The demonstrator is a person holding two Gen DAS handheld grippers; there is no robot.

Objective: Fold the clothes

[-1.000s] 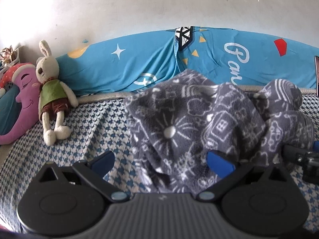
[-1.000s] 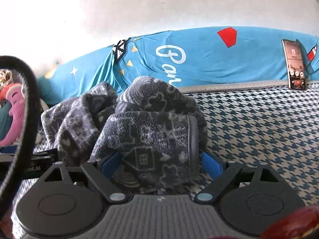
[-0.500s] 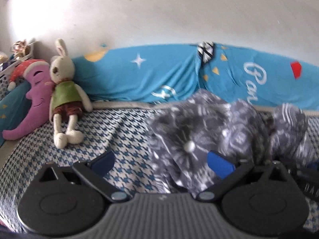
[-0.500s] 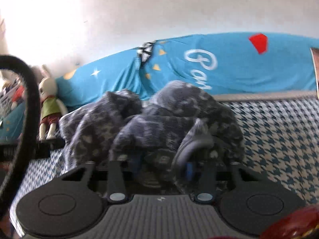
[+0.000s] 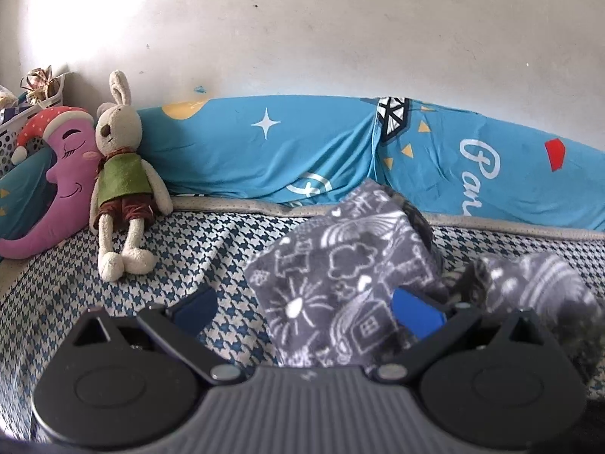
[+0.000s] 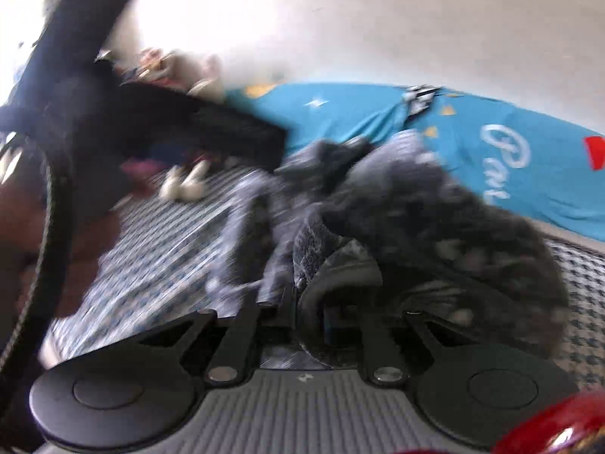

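The garment (image 5: 340,272) is dark grey fleece printed with white doodles, and it lies bunched on the houndstooth bed cover (image 5: 189,249). My left gripper (image 5: 306,312) is open. A flap of the fleece reaches in between its blue pads (image 5: 416,317) and sits closer to the right one. In the blurred right wrist view, my right gripper (image 6: 308,310) is shut on a fold of the same garment (image 6: 416,208), and the cloth rises in a heap in front of it. A dark blurred shape (image 6: 211,128) crosses the upper left of that view.
A plush rabbit (image 5: 121,174) and a purple moon pillow (image 5: 64,185) lean at the bed's far left, with a white basket (image 5: 15,128) behind them. A blue printed bolster (image 5: 302,159) runs along the wall. A black cable (image 6: 49,227) hangs at the left of the right wrist view.
My right gripper went from open around the fleece to shut on it and is moving fast. The left gripper stayed open while its view swung left, so the garment sits further right.
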